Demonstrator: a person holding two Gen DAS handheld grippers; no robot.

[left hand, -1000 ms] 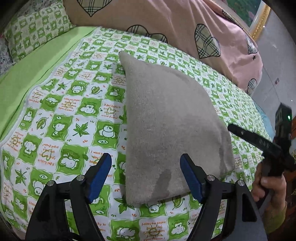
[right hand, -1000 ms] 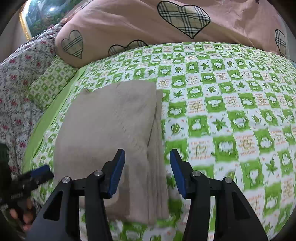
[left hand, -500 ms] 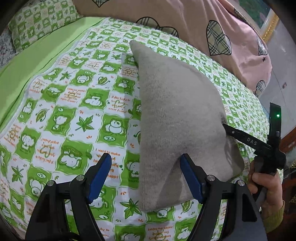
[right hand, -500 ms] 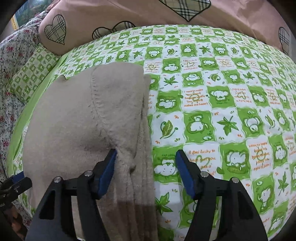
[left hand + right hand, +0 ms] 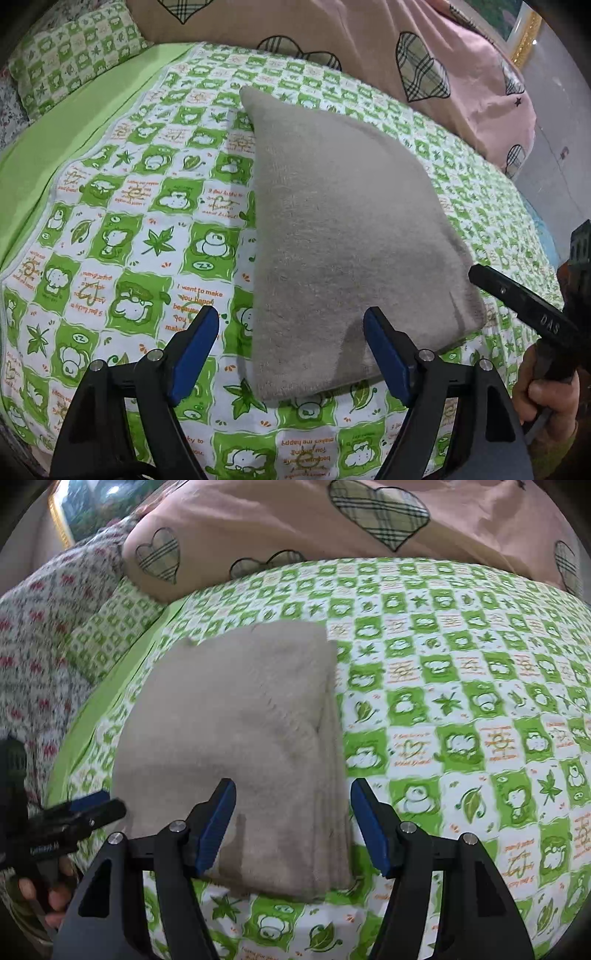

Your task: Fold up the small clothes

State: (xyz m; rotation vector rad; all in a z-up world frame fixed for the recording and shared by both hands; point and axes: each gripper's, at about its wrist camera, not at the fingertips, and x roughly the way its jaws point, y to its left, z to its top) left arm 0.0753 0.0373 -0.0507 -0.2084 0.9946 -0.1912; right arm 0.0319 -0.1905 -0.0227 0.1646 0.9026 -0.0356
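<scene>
One grey-beige fleecy knit garment (image 5: 343, 236), folded to a stacked rectangle, lies on the green-and-white cartoon-checked bedsheet (image 5: 122, 236) before a pink heart-print quilt (image 5: 295, 524). Left gripper (image 5: 291, 347): blue-padded fingers apart, empty, above the near edge. Right gripper (image 5: 293, 823): likewise apart, empty, over the layered edge. Advice: square the stacked layers gently; avoid snagging loose fleece.

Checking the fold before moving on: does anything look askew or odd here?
Nothing much stands out. The grey cloth lies folded flat on the sheet, layered edges stacked fairly evenly on its right side. Both tools are open, holding nothing.
</scene>
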